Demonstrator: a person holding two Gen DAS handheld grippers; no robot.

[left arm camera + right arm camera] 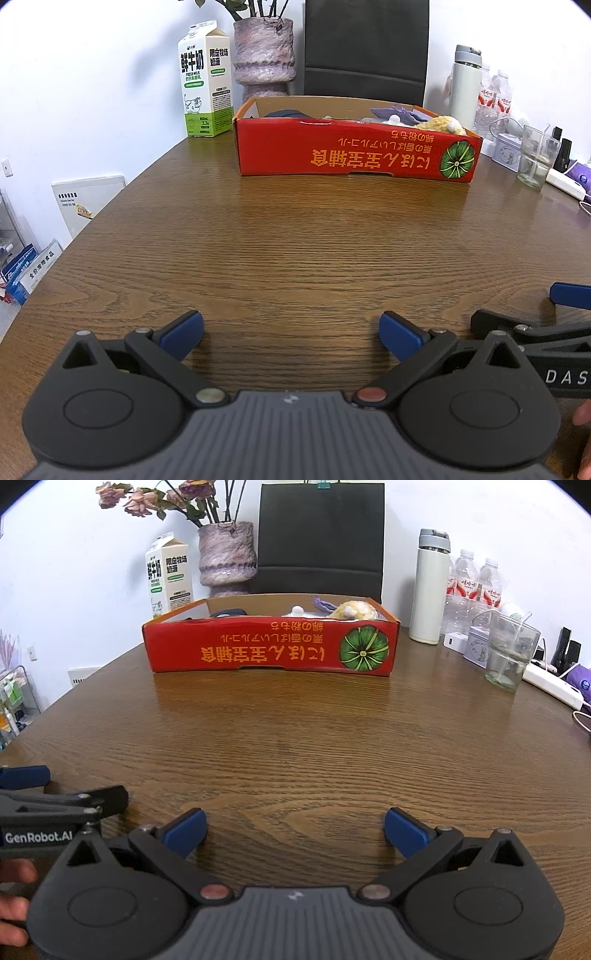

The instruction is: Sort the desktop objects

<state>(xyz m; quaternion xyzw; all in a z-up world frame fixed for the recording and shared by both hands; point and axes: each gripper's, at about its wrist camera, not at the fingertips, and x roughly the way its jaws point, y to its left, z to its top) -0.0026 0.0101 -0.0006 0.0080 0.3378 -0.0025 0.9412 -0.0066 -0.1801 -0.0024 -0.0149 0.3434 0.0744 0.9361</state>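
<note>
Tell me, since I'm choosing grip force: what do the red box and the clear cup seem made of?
Red box: looks like printed cardboard with a slightly glossy face; its raw brown edges and folded corners show. Clear cup: transparent with a thick base, probably glass, though clear plastic can't be ruled out.

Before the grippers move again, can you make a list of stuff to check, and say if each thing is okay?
1. Left gripper open and holding nothing: ok.
2. Right gripper open and holding nothing: ok.
3. Wooden table between the grippers and the red box free of objects: ok.
4. Red box open on top, ready for things to go in: ok; a yellow plush toy and a purple item already lie inside.
5. Loose objects left to sort near the grippers: cannot tell; none show on the bare wood.
6. Glass cup safely away from the grippers: ok, it stands off to the right, beside the box.
</note>
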